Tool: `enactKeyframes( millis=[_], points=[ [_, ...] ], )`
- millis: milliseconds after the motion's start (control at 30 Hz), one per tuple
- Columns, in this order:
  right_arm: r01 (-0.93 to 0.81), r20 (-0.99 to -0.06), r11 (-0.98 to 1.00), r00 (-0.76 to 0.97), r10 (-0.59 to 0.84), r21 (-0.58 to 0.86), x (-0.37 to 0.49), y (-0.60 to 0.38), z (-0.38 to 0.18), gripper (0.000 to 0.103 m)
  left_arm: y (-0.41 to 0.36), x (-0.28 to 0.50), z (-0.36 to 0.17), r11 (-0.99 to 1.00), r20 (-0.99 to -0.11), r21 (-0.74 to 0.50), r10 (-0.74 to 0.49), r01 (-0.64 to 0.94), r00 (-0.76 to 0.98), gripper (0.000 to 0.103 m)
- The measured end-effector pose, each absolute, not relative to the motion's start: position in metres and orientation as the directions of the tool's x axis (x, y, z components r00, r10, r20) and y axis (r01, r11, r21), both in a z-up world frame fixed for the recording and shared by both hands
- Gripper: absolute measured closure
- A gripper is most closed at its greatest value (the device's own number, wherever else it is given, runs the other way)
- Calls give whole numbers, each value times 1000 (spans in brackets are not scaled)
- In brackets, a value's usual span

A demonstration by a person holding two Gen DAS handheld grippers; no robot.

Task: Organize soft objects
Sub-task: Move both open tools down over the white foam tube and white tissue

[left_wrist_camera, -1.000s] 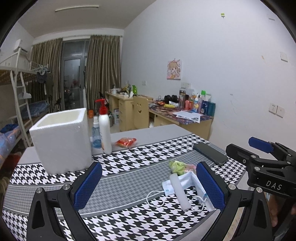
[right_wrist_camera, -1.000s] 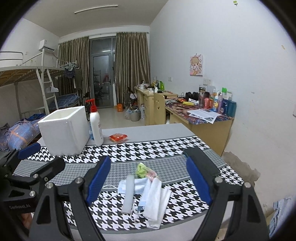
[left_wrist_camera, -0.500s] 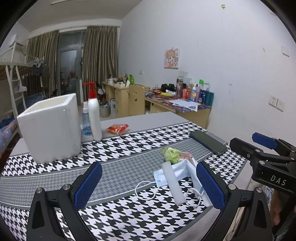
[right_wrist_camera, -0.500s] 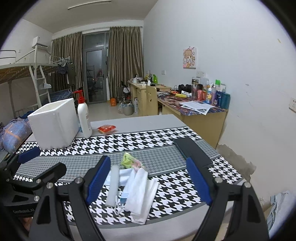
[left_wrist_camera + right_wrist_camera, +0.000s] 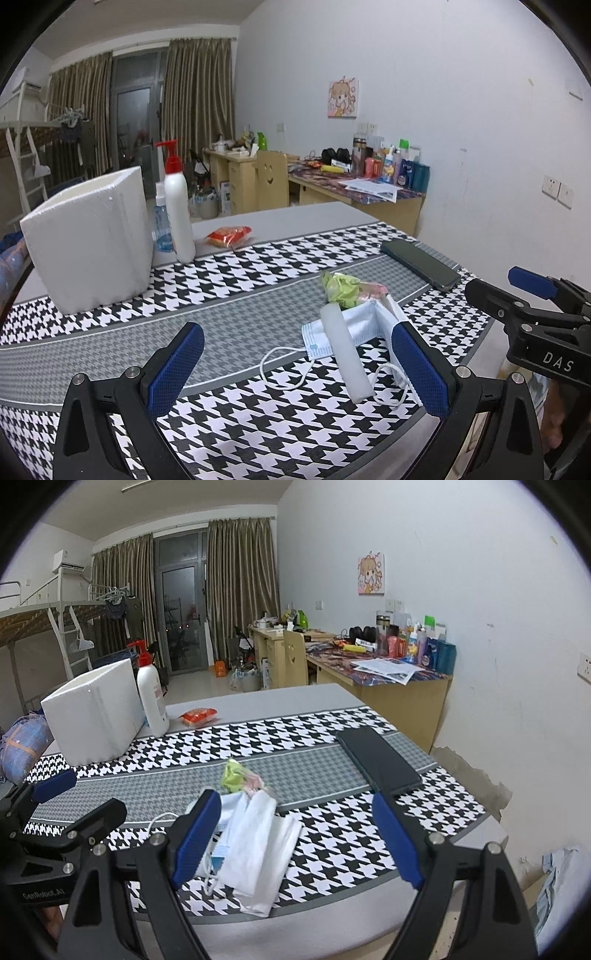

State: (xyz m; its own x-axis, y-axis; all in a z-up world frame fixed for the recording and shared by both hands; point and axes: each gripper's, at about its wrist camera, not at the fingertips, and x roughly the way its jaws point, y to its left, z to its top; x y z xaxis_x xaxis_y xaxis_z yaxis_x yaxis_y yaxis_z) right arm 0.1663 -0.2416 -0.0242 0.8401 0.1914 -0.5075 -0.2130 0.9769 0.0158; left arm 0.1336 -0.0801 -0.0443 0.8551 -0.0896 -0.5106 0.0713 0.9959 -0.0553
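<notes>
I've got both grippers, left gripper [image 5: 291, 373] and right gripper [image 5: 295, 840], spread wide and empty. Soft pile, pale blue pleated face mask [image 5: 334, 334] included, sits well short of the white foam box [image 5: 88, 236], likely its bin.

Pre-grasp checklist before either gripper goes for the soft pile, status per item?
1. Left gripper open, nothing between the fingers: ok.
2. Right gripper open, nothing held: ok.
3. Soft pile reachable: face mask, white foam tube lying across it, folded white cloth, green wrapper all near the table's front edge: ok.
4. Items separated for single picks: not ok, they overlap.
5. White foam box upright; open and empty: cannot tell.
6. Phone clear of the pile: ok.
</notes>
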Motion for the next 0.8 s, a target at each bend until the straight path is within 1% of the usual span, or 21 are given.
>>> enactKeyframes(
  millis=[500,800],
  points=[
    [-195,-584,981,795,165,11,182,-251,-50,16,-97,158,-70,995,-605,-50,-102,90,790,1],
    [-178,-605,984,781,154,20,184,-259,-55,16,-103,165,-79,992,-630,-70,-122,101,767,1]
  ],
)
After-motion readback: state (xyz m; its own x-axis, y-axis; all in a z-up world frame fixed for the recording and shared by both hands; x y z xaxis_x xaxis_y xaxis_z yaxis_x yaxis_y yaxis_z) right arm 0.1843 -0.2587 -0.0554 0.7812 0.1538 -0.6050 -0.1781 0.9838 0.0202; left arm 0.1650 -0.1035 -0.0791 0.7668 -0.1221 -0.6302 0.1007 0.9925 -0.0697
